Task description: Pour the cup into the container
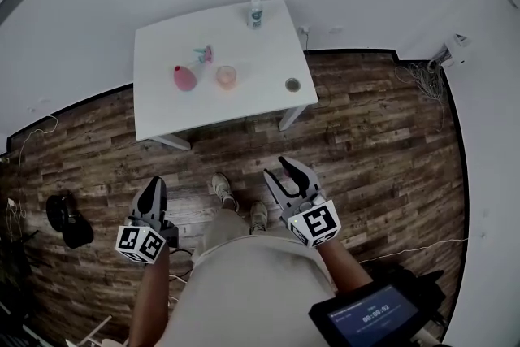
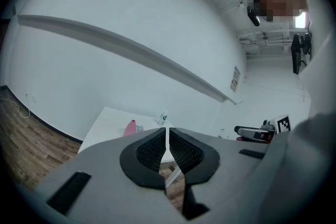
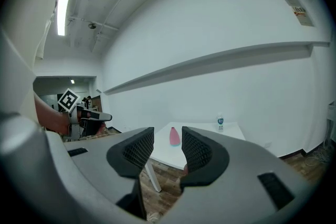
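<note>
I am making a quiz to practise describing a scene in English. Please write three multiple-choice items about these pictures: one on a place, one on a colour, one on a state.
1. Where on the table does the white bottle stand?
A. at its far edge
B. at its near edge
C. in its middle

2. What colour is the table?
A. black
B. white
C. green

3. What do the right tongs hold?
A. the white bottle
B. a spoon
C. nothing

Key:
1 A: the head view shows it by the far rim.
2 B: its top is plain white.
3 C: the jaws stand apart with nothing between them.
</note>
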Available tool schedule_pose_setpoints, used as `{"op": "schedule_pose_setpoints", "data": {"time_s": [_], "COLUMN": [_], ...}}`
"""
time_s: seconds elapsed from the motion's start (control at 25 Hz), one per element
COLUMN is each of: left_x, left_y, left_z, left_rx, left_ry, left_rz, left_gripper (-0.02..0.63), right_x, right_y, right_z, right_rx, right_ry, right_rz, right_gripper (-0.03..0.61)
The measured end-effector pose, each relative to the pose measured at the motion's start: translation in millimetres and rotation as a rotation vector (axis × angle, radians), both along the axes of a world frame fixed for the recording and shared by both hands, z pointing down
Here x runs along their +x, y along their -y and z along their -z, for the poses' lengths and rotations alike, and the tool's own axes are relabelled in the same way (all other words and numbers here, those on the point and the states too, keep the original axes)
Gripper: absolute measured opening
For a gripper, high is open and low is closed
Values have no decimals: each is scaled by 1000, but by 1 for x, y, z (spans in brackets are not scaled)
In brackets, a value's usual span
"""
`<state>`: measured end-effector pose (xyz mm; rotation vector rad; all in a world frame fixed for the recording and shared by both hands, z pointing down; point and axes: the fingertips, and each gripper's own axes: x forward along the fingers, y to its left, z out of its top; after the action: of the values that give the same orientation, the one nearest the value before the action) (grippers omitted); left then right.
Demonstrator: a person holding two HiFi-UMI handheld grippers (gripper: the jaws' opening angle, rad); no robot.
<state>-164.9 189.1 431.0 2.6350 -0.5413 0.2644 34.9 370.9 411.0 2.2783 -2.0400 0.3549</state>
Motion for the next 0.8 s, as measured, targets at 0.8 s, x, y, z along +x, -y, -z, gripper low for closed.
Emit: {"op": "schedule_pose_setpoints", "data": {"time_s": [0.8], "left_x": [-36], "left_y": [-118], "left_z": [-2], "left_rx": [-6], "left_ry": [-7], "left_rz": [89], "left_gripper": [12], "right_x": [-18], "right_y": [-91], "right_z": [-2], "right_rx": [19], "right_ry": [1], "right_rz": [42], "right_gripper": [149]}}
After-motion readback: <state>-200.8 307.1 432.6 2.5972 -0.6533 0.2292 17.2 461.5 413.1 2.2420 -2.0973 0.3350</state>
